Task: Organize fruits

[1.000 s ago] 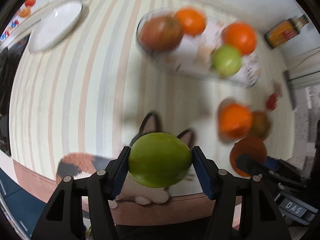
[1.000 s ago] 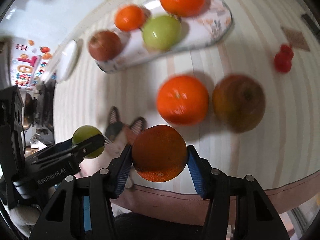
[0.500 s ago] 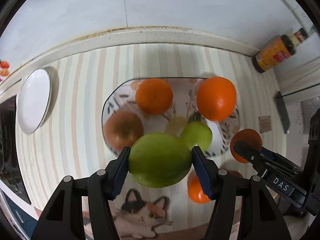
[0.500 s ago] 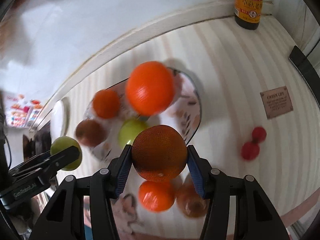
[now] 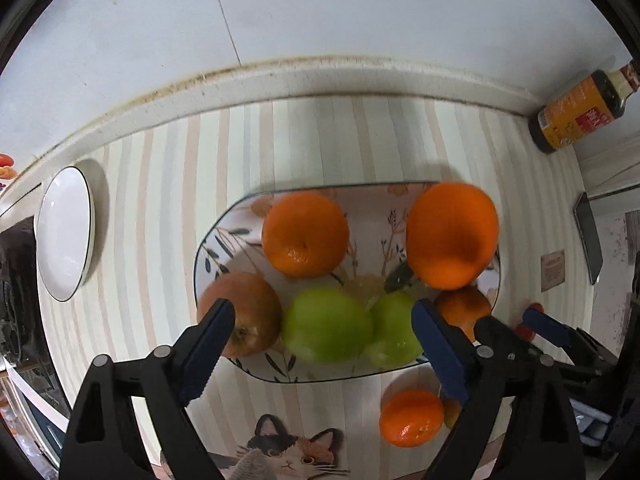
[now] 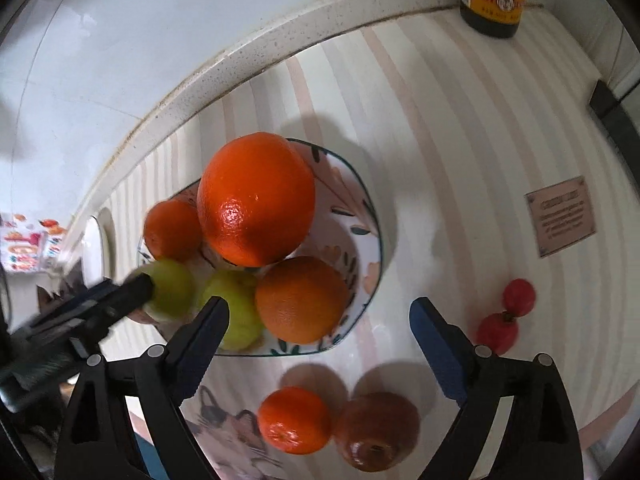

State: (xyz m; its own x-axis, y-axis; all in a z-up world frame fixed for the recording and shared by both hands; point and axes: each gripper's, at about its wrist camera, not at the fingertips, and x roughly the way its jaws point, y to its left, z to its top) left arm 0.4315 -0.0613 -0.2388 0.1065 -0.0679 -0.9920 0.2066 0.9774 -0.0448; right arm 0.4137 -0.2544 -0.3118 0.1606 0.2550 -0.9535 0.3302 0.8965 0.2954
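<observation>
Left gripper (image 5: 322, 322) and right gripper (image 6: 318, 322) fingers just opened wide, empty; round green apple (image 5: 326, 325) and dull orange (image 6: 302, 299) lie in the floral ceramic bowl (image 5: 208, 252).

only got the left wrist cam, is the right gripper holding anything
observer: no, the right gripper has just been opening; its jaws stand clear of the orange lying on the plate
operator: any fruit off the plate besides the small orange
observer: yes, a brownish apple right beside it
operator: anything right of the plate
observer: two small red fruits, apart from the plate
</observation>
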